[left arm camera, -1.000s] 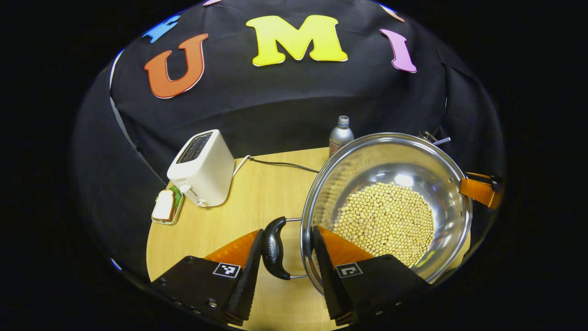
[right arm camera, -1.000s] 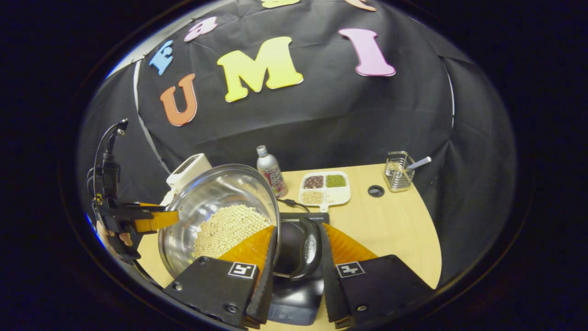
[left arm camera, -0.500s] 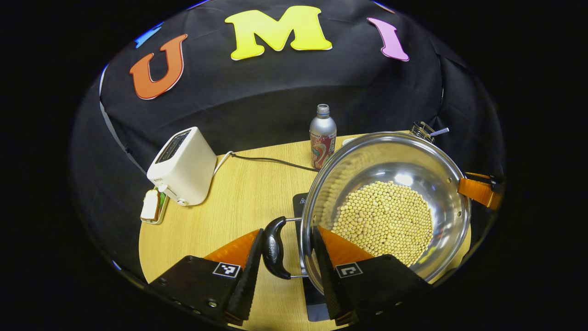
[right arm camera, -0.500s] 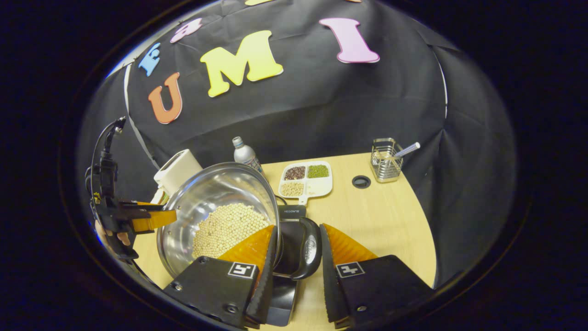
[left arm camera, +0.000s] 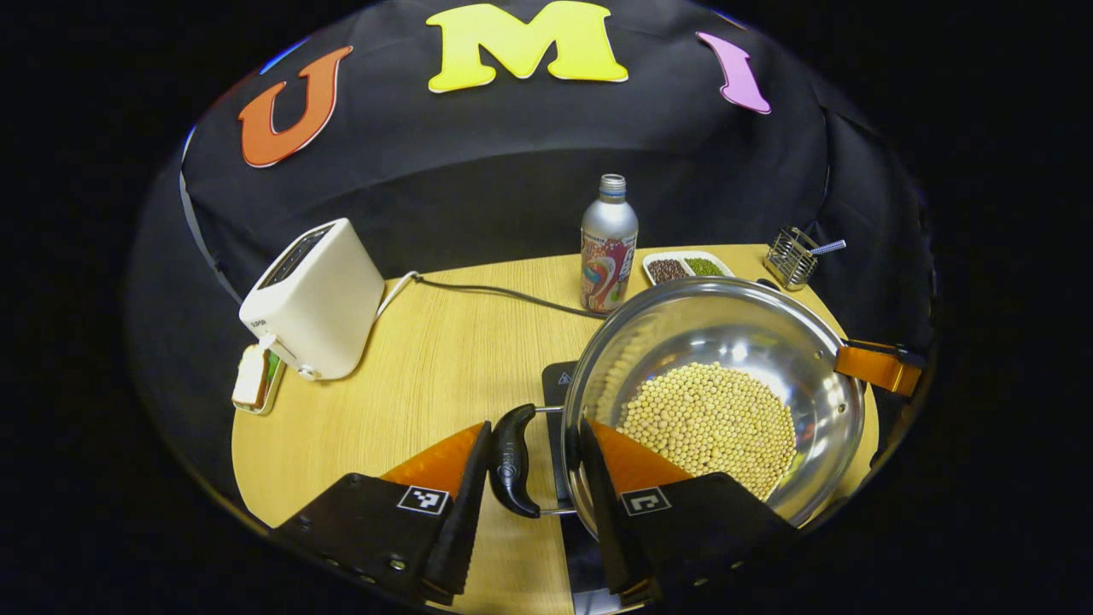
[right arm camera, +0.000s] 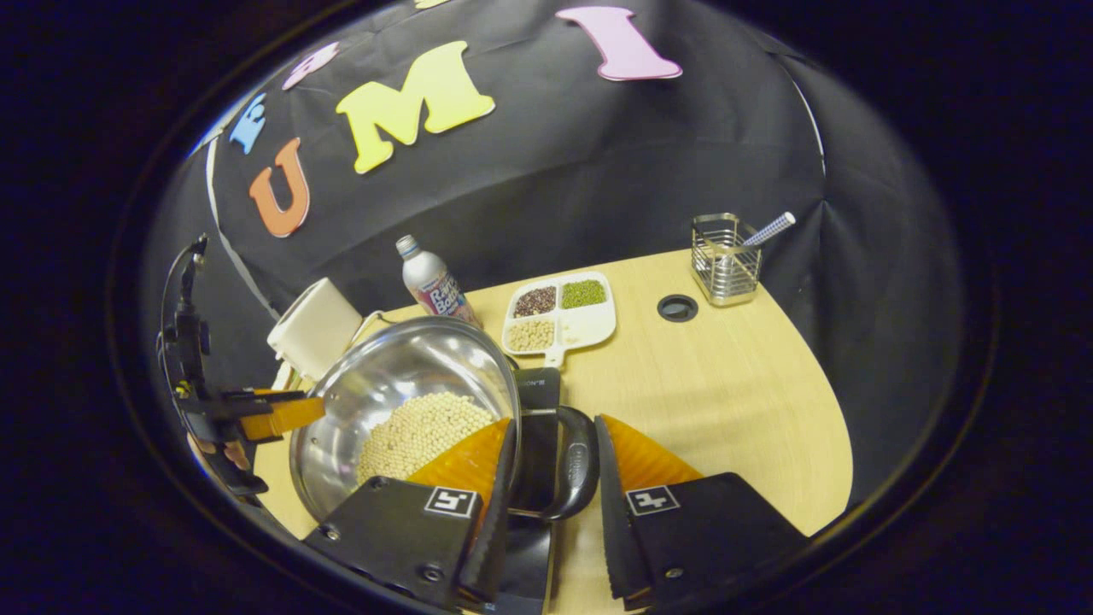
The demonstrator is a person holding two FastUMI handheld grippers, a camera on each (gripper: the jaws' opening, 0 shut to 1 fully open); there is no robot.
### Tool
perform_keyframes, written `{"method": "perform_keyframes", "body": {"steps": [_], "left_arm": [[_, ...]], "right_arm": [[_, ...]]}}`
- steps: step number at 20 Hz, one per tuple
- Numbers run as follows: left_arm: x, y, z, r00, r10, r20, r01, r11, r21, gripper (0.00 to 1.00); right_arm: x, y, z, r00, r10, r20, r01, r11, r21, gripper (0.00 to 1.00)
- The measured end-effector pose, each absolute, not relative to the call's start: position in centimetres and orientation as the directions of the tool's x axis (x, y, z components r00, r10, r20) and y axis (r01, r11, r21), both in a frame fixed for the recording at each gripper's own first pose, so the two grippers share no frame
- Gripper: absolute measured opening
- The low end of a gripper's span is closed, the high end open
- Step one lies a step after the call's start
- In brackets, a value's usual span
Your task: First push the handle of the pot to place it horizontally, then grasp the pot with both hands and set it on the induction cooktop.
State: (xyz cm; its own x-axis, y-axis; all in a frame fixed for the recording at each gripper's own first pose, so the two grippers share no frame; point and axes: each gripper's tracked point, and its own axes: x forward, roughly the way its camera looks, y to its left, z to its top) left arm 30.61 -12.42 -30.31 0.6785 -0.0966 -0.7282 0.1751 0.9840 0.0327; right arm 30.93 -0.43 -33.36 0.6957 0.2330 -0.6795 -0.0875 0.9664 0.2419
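In the left gripper view, the left gripper [left arm camera: 529, 478] is sitting at the bottom centre of the frame with its fingers spread around the pot's near handle [left arm camera: 511, 461]. One finger is lying just left of the black grip; the other is lying inside the rim, over the beans [left arm camera: 713, 423]. Whether both fingers are pressing on the handle cannot be told. The pot [left arm camera: 726, 320] is occupying the lower right of the frame, directly over the dark cooktop [left arm camera: 557, 393], of which a strip is showing between handle and bowl. Whether the pot is resting on the cooktop or hovering just above it cannot be told. The right gripper [left arm camera: 879, 366] is showing at the pot's right rim.

In the right gripper view, the right gripper [right arm camera: 553, 495] is sitting at the bottom centre, its fingers spread either side of the second handle [right arm camera: 582, 465]; the left finger is lying against the pot's rim, the right finger just beside the grip. Contact on both sides cannot be confirmed. The cooktop [right arm camera: 538, 401] is showing under this handle. The left gripper [right arm camera: 277, 414] is reaching the pot [right arm camera: 410, 359] from the left edge of the frame.

A toaster [left arm camera: 312, 299] is standing at the left of the table [left arm camera: 444, 359], a bottle [left arm camera: 608, 248] behind the pot, a divided dish [right arm camera: 559, 312] and a wire holder [right arm camera: 726, 260] toward the upper right.
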Motion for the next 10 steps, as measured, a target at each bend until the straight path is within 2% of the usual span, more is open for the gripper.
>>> {"method": "perform_keyframes", "body": {"steps": [1,2,10], "left_arm": [[30.73,-12.51,-30.13,0.690,-0.098,-0.717,0.173,0.984,0.032,0.58],[30.75,-12.52,-30.25,0.696,-0.099,-0.711,0.173,0.984,0.032,0.58],[30.68,-12.37,-30.03,0.759,-0.102,-0.643,0.138,0.990,0.006,0.60]], "right_arm": [[31.08,-0.44,-33.46,0.706,0.230,-0.670,-0.090,0.967,0.238,0.50],[31.11,-0.41,-33.44,0.715,0.232,-0.659,-0.091,0.966,0.241,0.48],[31.16,-0.39,-33.46,0.753,0.212,-0.623,-0.084,0.970,0.228,0.55]]}}
